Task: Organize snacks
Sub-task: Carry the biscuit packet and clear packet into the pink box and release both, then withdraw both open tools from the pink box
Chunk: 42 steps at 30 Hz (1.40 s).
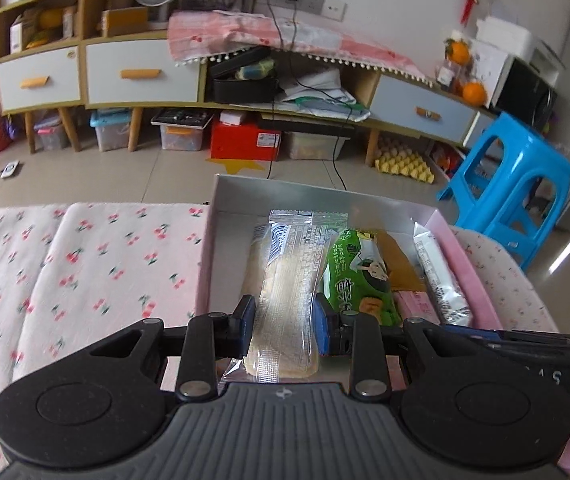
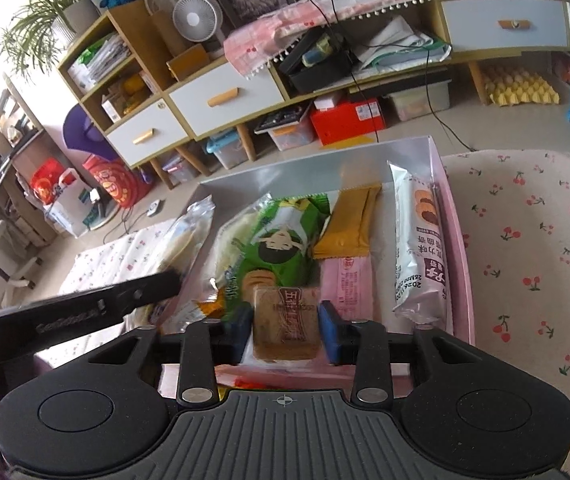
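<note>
A pink box [image 1: 467, 264] with a silver inside stands on the cherry-print cloth and holds several snacks: a green pack [image 1: 359, 276], a yellow-brown pack [image 1: 399, 264], a pink pack [image 1: 415, 302] and a white-silver pack [image 1: 439, 276]. My left gripper [image 1: 285, 322] is shut on a long clear pack of pale wafers [image 1: 289, 280], held over the box's left part. My right gripper [image 2: 285, 328] is shut on a small brown square cake pack [image 2: 287, 322], above the box's near end [image 2: 463, 280]. The green pack [image 2: 281, 252] and white-silver pack [image 2: 417, 248] lie beyond it.
The box sits on a surface under pink cherry-print cloth [image 1: 85, 272], which spreads to the left and to the right [image 2: 533, 264]. Beyond the edge lie tiled floor, a low cabinet [image 1: 141, 72] with bins under it, and a blue stool [image 1: 513, 184].
</note>
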Each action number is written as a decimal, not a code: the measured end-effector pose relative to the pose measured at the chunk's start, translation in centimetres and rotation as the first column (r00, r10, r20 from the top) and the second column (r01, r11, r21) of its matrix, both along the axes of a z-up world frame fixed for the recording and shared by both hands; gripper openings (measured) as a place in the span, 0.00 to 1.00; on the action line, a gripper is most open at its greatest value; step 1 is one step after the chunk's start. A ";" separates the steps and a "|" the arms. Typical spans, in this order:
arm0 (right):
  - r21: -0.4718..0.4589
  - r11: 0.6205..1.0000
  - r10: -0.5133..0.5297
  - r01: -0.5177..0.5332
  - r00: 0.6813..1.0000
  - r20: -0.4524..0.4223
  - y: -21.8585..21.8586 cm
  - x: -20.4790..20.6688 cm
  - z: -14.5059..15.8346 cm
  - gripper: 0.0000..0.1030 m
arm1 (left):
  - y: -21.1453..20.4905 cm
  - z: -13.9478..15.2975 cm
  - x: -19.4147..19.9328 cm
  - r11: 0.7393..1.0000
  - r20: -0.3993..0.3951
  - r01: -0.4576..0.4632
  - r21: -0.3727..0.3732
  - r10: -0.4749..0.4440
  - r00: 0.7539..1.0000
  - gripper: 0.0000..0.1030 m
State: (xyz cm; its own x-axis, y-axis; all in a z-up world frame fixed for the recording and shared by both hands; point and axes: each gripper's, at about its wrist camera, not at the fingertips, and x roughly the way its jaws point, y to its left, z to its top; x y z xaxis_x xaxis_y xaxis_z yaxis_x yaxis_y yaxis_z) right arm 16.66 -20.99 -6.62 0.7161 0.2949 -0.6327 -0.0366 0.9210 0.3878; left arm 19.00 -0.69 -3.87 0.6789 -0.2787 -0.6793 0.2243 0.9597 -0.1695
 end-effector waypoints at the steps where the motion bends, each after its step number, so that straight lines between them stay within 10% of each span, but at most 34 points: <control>1: 0.003 1.000 0.000 0.000 1.000 0.000 0.0 0.1 -0.1 0.33 | 0.0 -0.1 0.3 1.000 -0.003 0.003 0.006 -0.002 1.000 0.27; 31: 0.039 0.998 0.050 -0.050 0.999 -0.003 1.4 1.8 -0.7 0.36 | -0.3 -0.9 2.2 0.998 -0.029 -0.036 0.058 0.038 0.999 0.29; 42: 0.021 1.000 0.018 -0.019 1.000 0.013 1.1 0.2 1.6 0.62 | -0.2 0.7 0.6 0.998 -0.009 -0.020 0.067 0.021 1.000 0.63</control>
State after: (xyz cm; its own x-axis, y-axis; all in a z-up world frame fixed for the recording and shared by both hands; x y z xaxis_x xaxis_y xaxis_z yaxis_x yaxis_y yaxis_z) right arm 16.90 -19.93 -5.04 0.7182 0.3215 -0.6171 -0.0586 0.9117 0.4068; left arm 19.60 -0.91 -3.14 0.6772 -0.2181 -0.7028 0.2031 0.9734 -0.1064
